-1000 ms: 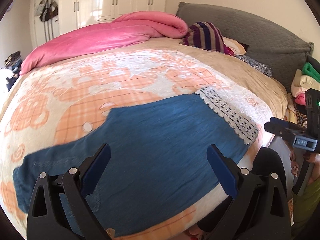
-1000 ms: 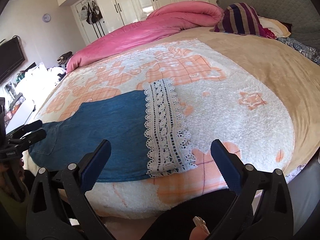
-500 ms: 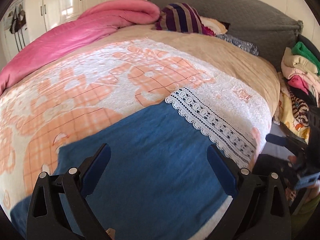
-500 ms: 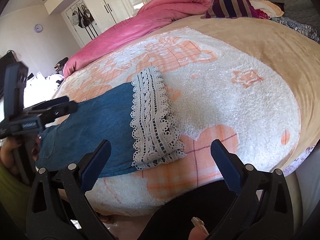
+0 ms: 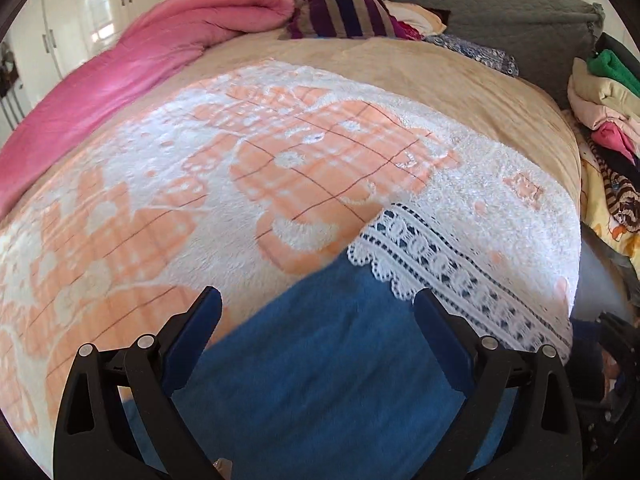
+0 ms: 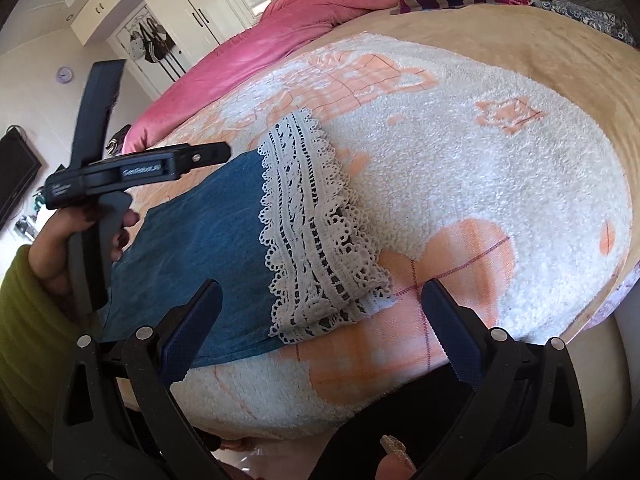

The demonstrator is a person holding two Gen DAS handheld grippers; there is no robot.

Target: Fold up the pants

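Note:
Blue pants [image 5: 320, 368] with a white lace hem [image 5: 452, 280] lie flat on the bed near its front edge. My left gripper [image 5: 318, 316] is open and empty, hovering over the blue cloth close to the hem. In the right wrist view the pants [image 6: 200, 256] and the lace hem [image 6: 316, 236] lie in front of my right gripper [image 6: 320, 316], which is open and empty just above the bed's front edge. The left gripper [image 6: 208, 156] also shows there, held by a hand above the pants' far edge.
The bed carries an orange and white blanket [image 5: 280, 160] and a tan cover [image 5: 460, 80]. A pink duvet [image 5: 140, 68] and a striped pillow [image 5: 344, 8] lie at the back. A pile of clothes [image 5: 604, 112] is stacked at the right side.
My left gripper has moved right along the pants toward the lace hem. My right gripper has moved closer to the hem. Both stay open.

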